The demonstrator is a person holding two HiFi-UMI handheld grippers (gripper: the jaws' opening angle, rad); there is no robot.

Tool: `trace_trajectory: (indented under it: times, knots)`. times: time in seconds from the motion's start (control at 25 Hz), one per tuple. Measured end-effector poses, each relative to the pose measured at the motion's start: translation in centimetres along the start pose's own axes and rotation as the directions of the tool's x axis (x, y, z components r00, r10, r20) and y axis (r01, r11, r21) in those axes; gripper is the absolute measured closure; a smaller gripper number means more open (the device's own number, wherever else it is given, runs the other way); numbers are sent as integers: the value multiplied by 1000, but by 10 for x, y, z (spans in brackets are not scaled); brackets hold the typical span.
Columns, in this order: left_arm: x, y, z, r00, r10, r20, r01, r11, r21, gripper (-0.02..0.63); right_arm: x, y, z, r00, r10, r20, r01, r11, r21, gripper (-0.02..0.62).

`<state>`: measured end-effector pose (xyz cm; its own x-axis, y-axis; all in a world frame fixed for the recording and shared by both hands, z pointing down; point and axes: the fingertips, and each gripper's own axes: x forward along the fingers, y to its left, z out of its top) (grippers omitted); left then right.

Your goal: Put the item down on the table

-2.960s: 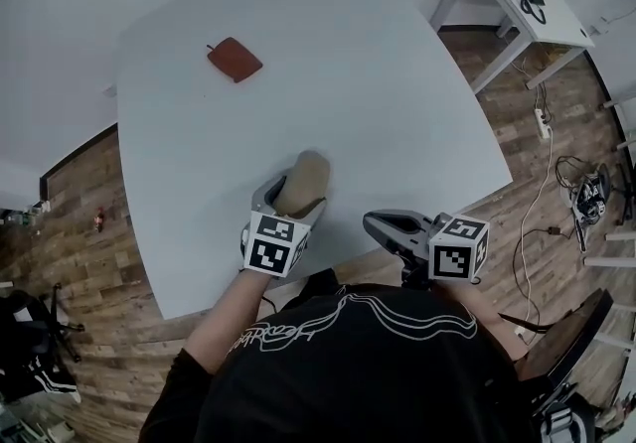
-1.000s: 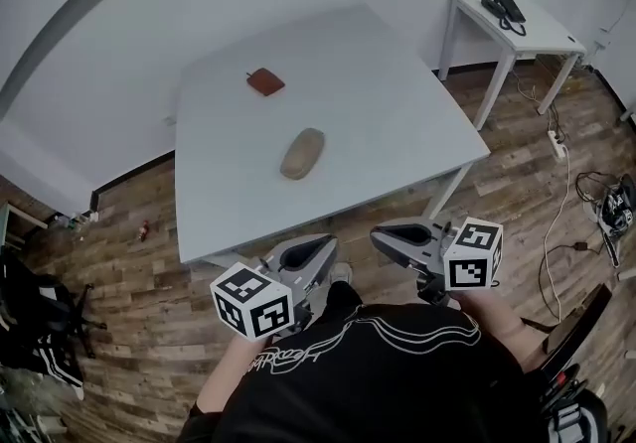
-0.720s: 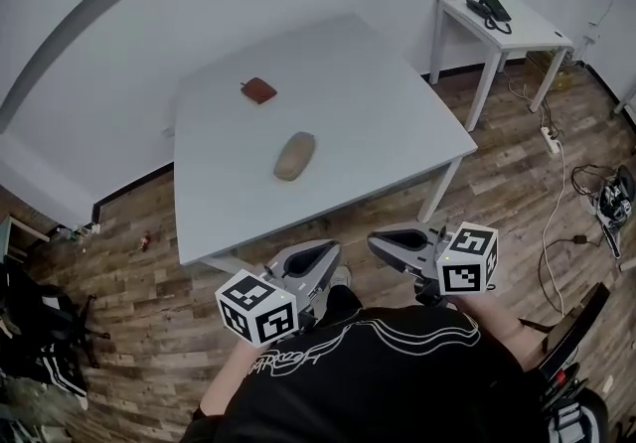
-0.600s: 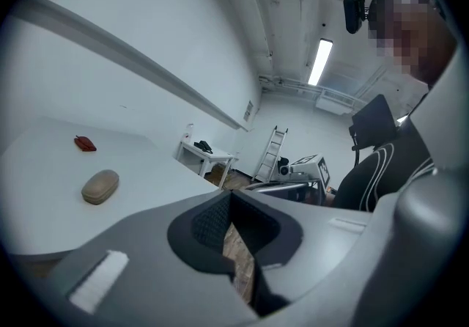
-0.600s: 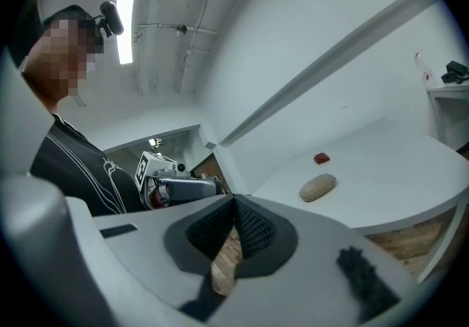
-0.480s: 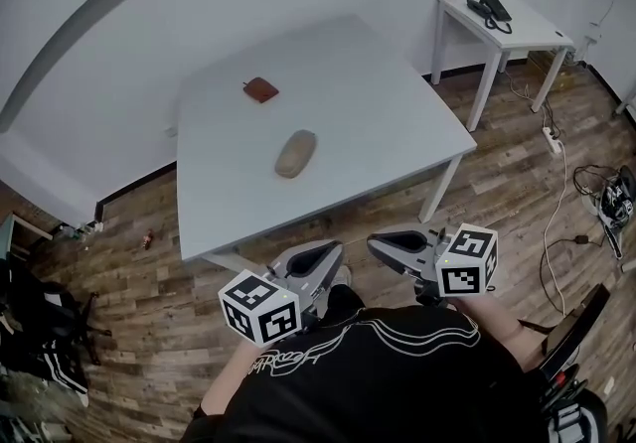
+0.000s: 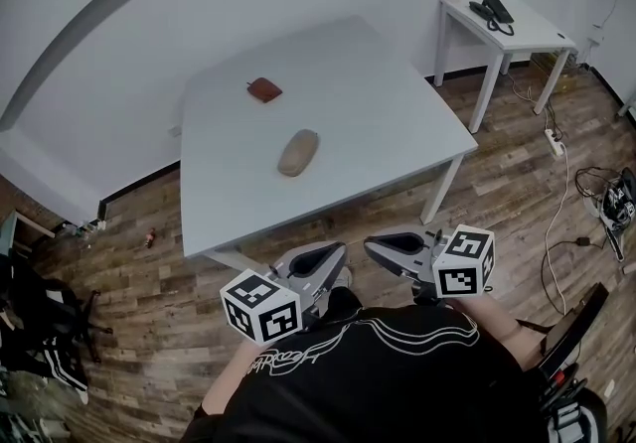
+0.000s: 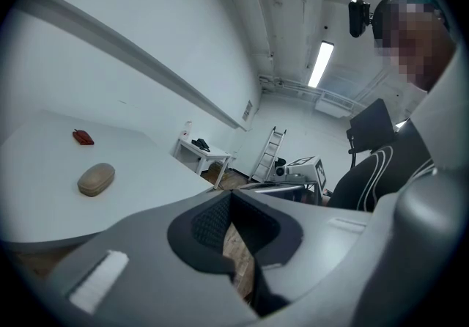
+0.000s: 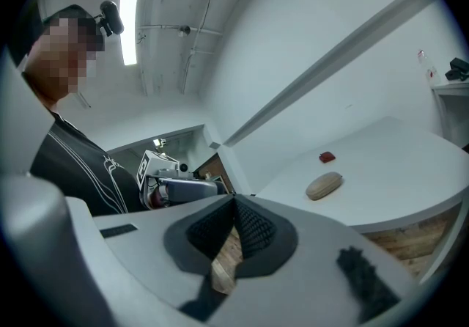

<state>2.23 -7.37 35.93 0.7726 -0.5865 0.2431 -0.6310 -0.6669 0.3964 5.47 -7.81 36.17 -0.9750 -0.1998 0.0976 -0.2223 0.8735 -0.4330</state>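
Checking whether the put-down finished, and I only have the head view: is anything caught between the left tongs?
Observer: No. The left gripper view shows the left tongs shut, with only wooden floor visible behind them.
Operator: And the right ones?
Observer: The right gripper view shows the right tongs shut too, with nothing between them.
Operator: Is the item down properly?
Observer: From that low side angle, the tan item lies flat on the table.
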Motion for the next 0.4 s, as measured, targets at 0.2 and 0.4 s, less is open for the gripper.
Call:
trace_trajectory:
  times: [0.2,0.4]
  knots:
    - [1,-1,-2,1000,6,2,-6,1000,8,601,-2,0,-2,1000,-1,2,1,1000,3,588]
    - [6,-5,-3,1000,7,2,-7,1000,8,601,-10,0,-4,1000,-5,4,5,1000,2,588]
